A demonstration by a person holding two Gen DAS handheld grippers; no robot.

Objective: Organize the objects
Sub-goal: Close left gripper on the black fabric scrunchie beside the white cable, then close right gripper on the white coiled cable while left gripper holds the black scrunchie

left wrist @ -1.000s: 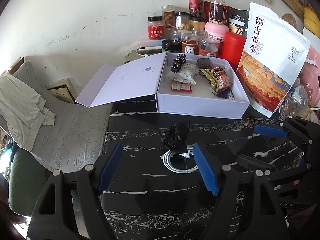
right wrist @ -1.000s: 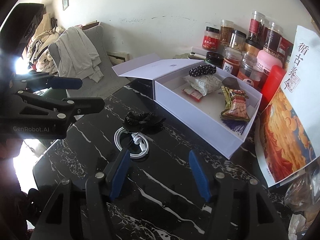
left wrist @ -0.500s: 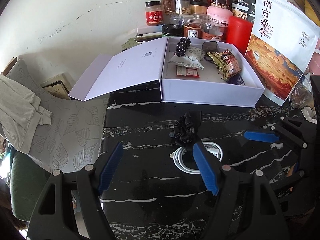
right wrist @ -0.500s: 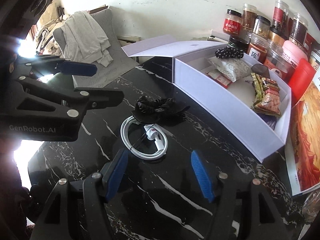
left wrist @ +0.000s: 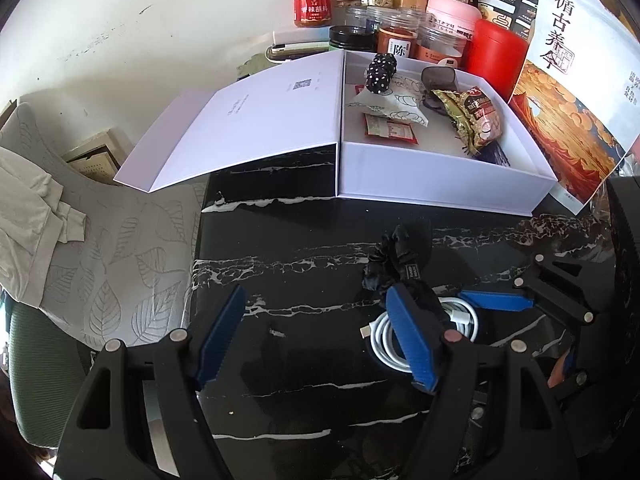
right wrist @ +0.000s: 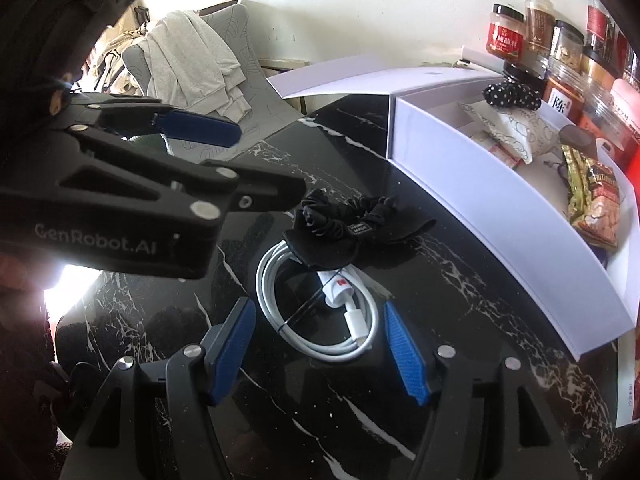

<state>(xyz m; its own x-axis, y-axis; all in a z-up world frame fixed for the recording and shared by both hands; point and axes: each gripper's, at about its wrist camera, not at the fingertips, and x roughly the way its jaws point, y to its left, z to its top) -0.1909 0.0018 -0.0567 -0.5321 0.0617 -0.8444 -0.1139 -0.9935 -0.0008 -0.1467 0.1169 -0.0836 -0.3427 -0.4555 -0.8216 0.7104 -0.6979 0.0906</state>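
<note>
A coiled white cable (right wrist: 320, 308) lies on the black marble table (right wrist: 400, 420), and a black scrunchie (right wrist: 344, 226) overlaps its far edge. My right gripper (right wrist: 320, 320) is open, low over the table, with its blue fingers either side of the coil. In the left wrist view the cable (left wrist: 386, 338) and scrunchie (left wrist: 400, 268) lie by my open left gripper (left wrist: 316, 320), half behind its right finger. The open white box (left wrist: 440, 176) behind holds snack packets and a dotted scrunchie (left wrist: 382, 72).
Jars and tins (left wrist: 400, 20) crowd the wall behind the box. A large printed bag (left wrist: 568, 92) leans at the right. The box lid (left wrist: 248, 120) lies flat open to the left. A grey chair (left wrist: 100, 248) with clothes stands left of the table.
Both grippers have dropped closer to the table. My right gripper has moved forward so its open fingers now straddle the white cable. The cable and scrunchie have not moved.
</note>
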